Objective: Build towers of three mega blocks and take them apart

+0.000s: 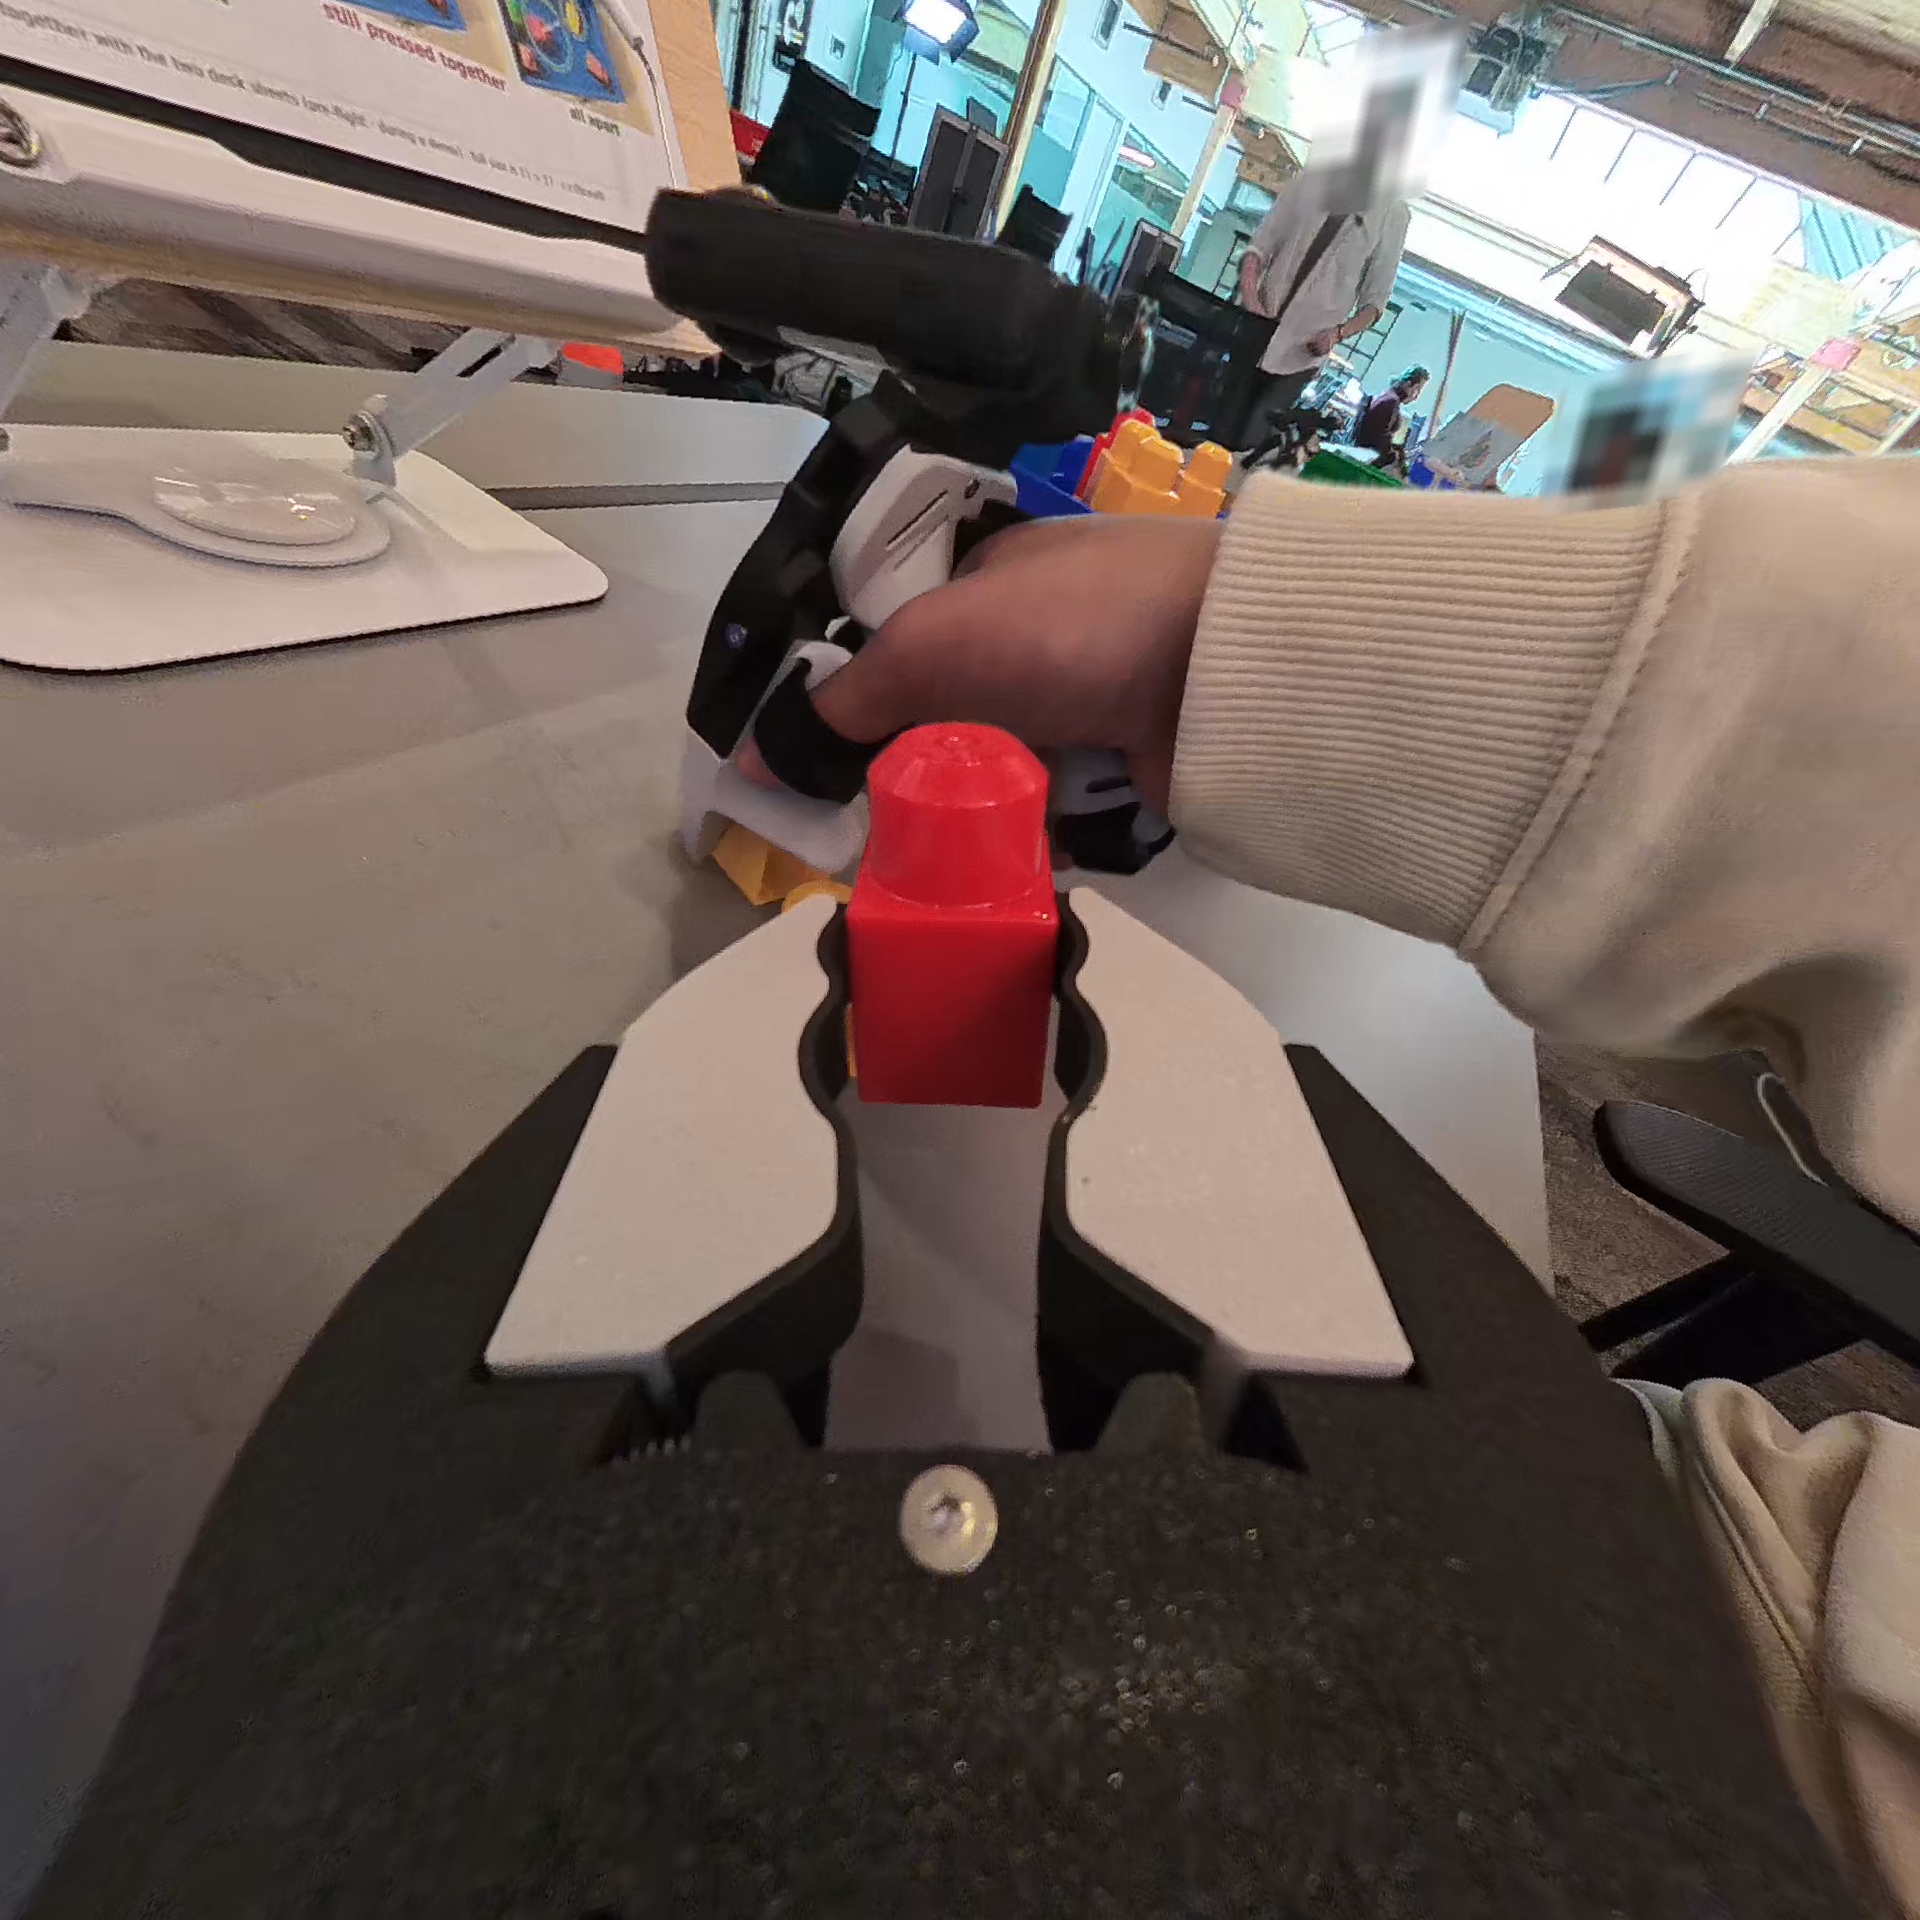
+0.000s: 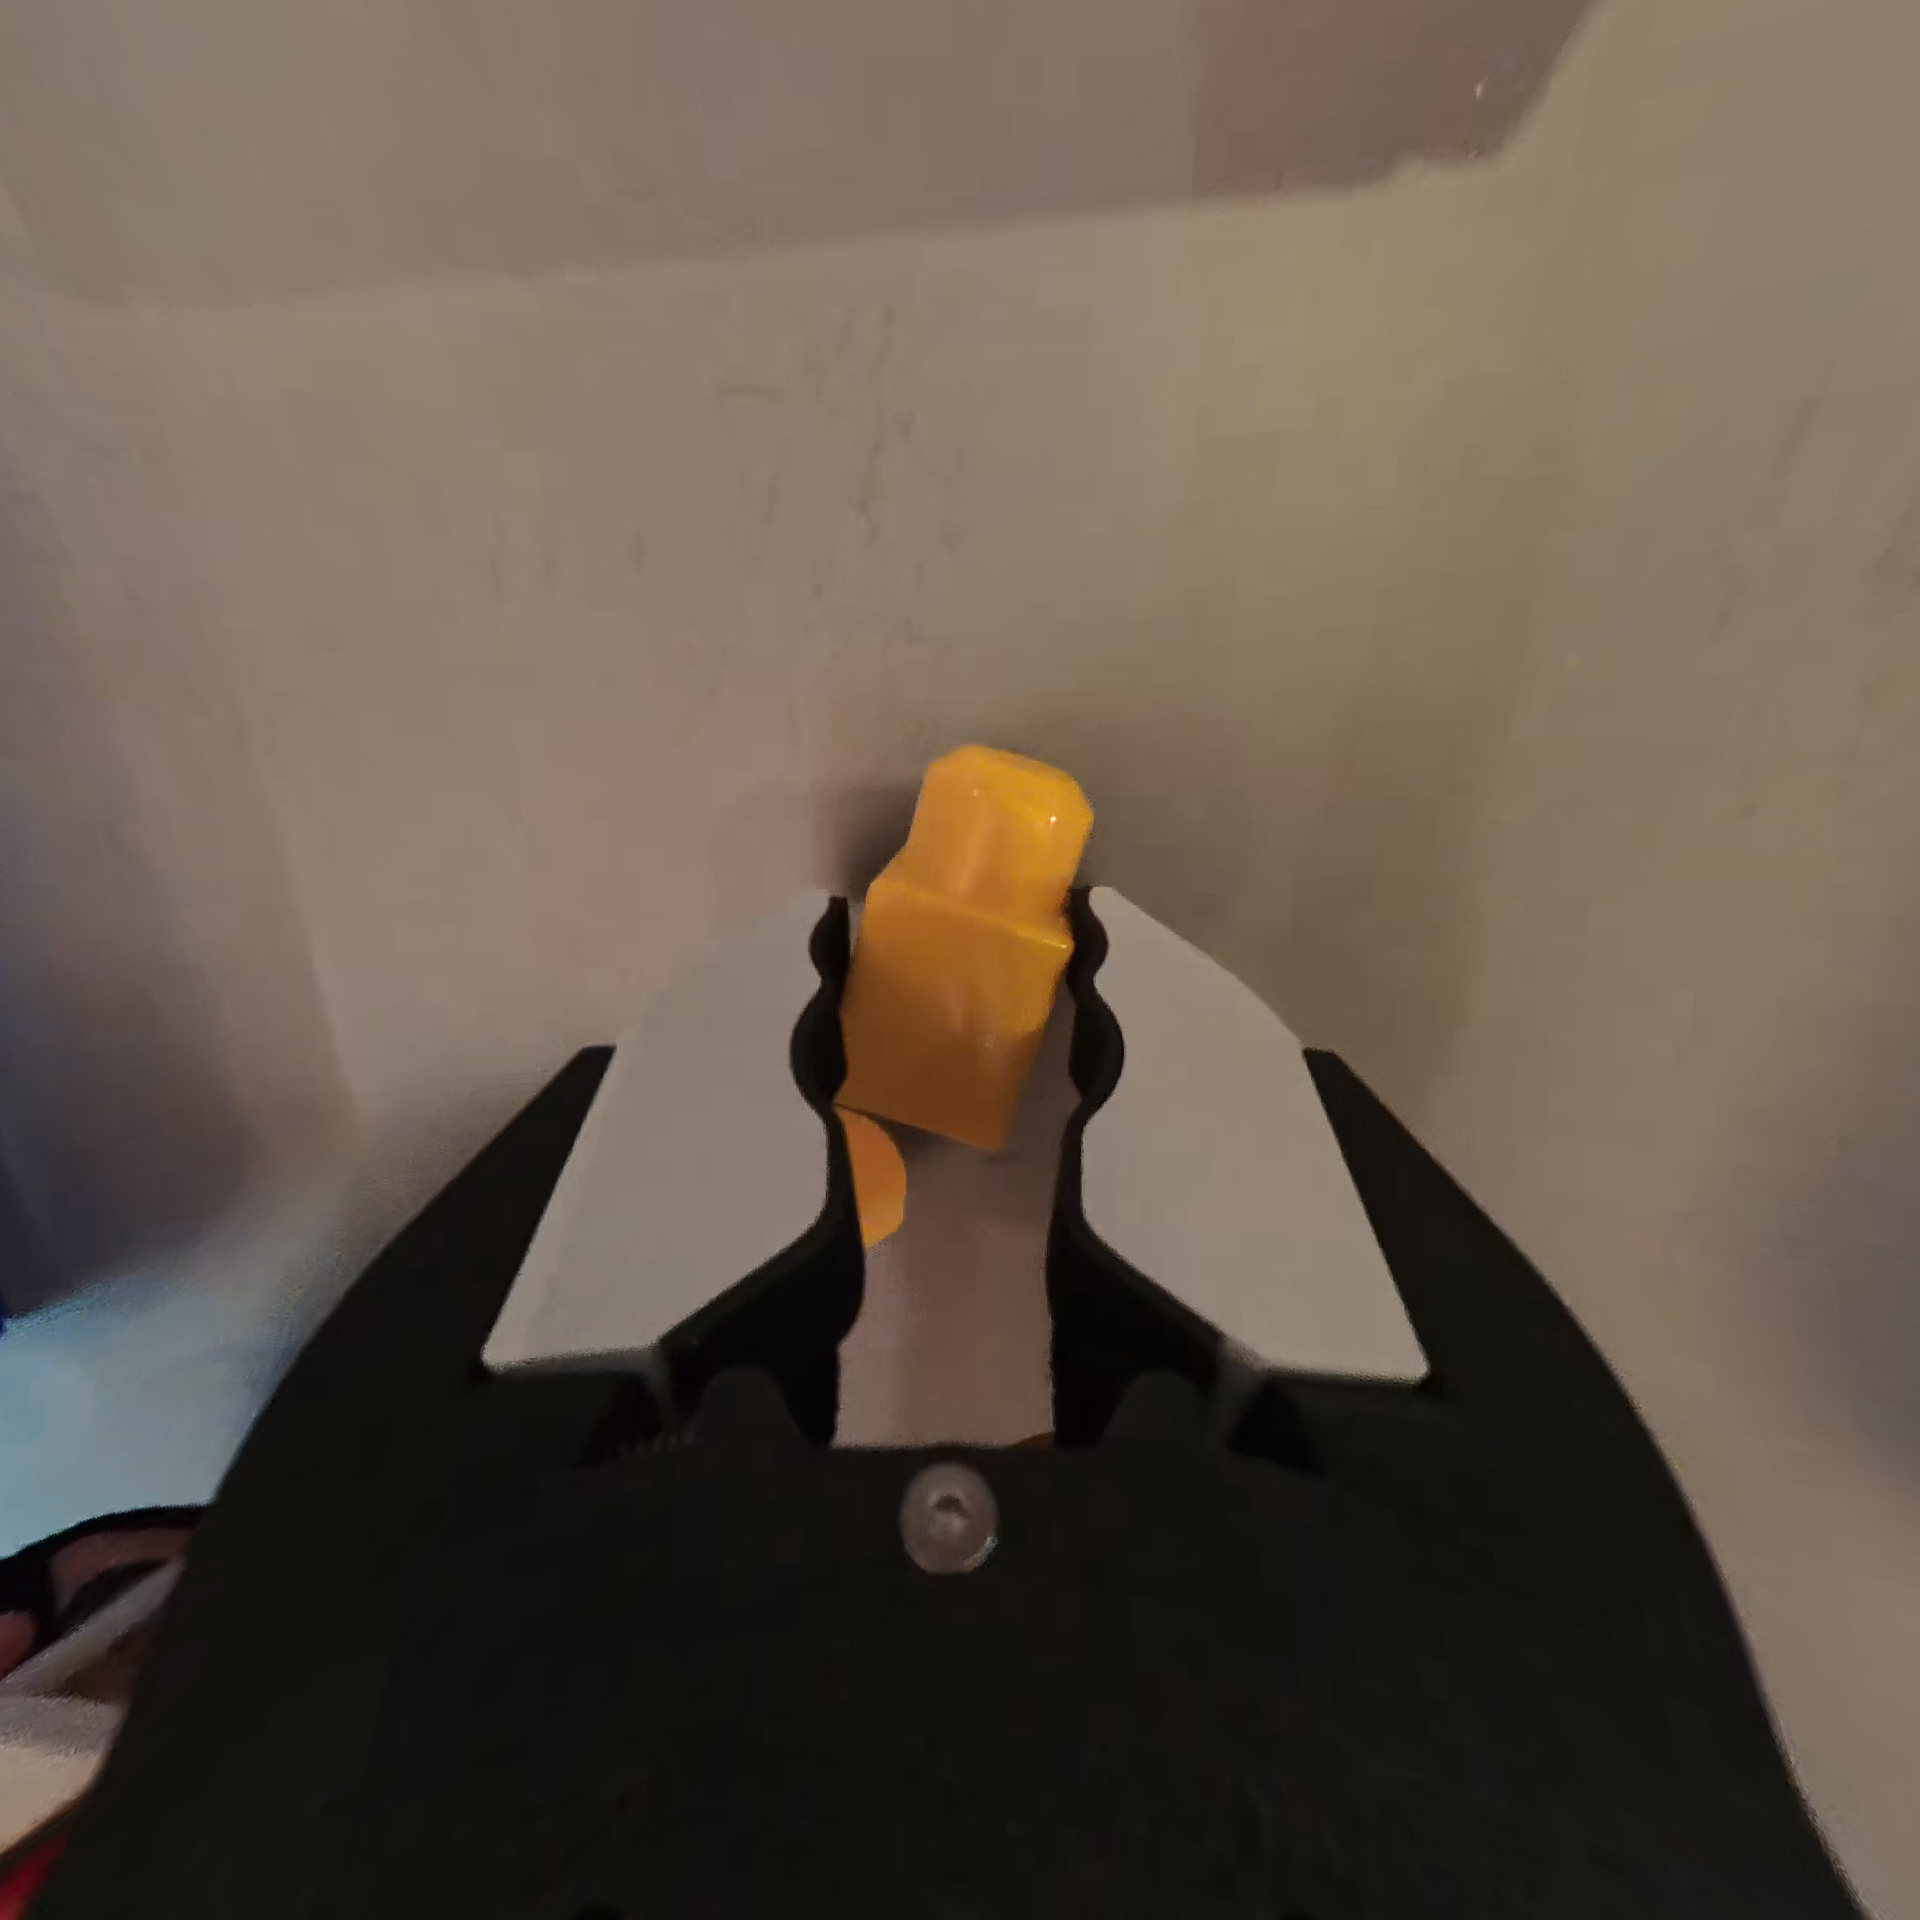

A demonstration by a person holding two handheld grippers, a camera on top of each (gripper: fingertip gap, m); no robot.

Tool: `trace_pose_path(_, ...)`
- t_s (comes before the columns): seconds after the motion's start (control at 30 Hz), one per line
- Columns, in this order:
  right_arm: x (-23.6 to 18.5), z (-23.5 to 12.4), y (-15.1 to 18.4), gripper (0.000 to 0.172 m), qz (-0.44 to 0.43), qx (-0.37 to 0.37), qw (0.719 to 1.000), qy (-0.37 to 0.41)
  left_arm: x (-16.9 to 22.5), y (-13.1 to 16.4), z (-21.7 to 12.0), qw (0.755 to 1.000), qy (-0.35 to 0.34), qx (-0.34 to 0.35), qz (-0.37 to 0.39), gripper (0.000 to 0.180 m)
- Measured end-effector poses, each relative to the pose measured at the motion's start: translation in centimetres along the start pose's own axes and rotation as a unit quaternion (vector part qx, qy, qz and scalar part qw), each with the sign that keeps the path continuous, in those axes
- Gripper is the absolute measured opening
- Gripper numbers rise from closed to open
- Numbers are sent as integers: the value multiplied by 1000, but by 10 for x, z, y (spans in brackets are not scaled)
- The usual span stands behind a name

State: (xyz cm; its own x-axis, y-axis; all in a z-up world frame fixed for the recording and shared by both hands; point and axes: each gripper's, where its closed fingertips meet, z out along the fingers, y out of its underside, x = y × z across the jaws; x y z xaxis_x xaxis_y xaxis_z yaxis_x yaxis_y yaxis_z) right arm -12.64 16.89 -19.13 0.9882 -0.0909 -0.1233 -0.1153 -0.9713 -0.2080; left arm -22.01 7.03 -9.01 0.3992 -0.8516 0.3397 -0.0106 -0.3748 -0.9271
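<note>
Left gripper (image 1: 951, 997): clamped on a red mega block (image 1: 951, 966), both dark wavy pads pressed against its square sides, centre of the left wrist view.
Red mega block: upright, single round stud on top, held just above the grey table (image 1: 312, 987); sliver of yellow showing at its lower left edge.
Right gripper (image 2: 951, 997): closed around a yellow mega block (image 2: 961, 977), centre of the right wrist view; pads touching its two sides.
Yellow mega block: tilted, stud leaning toward the upper right of the frame, lower corner hanging free between the fingers; blurred.
Second yellow piece (image 2: 873, 1179): rounded, partly hidden behind the left finger, just below the held block.
Right gripper seen from the left wrist view (image 1: 790, 831): black-and-white body above centre, tip down at the table beside a yellow block (image 1: 764, 862); held by a hand (image 1: 1039, 644) in a cream ribbed sleeve (image 1: 1455, 675).
Spare blocks (image 1: 1153, 468): orange, red and blue pile, upper middle, behind the hand.
White stand (image 1: 260, 540): upper left of the frame, flat base on the table, carrying a printed board (image 1: 364, 94).
Background: hall with a standing person (image 1: 1320, 281), upper right.
</note>
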Motion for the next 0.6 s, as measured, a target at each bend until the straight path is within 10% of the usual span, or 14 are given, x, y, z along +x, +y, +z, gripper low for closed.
trace_pose_path(0.23,-32,-39,-20,40,-231,129,952,-156,2,11,6,999,-6,-31,10,36)
trace_pose_path(0.6,-34,-198,95,40,-324,422,645,-549,48,9,15,990,138,-23,1,36)
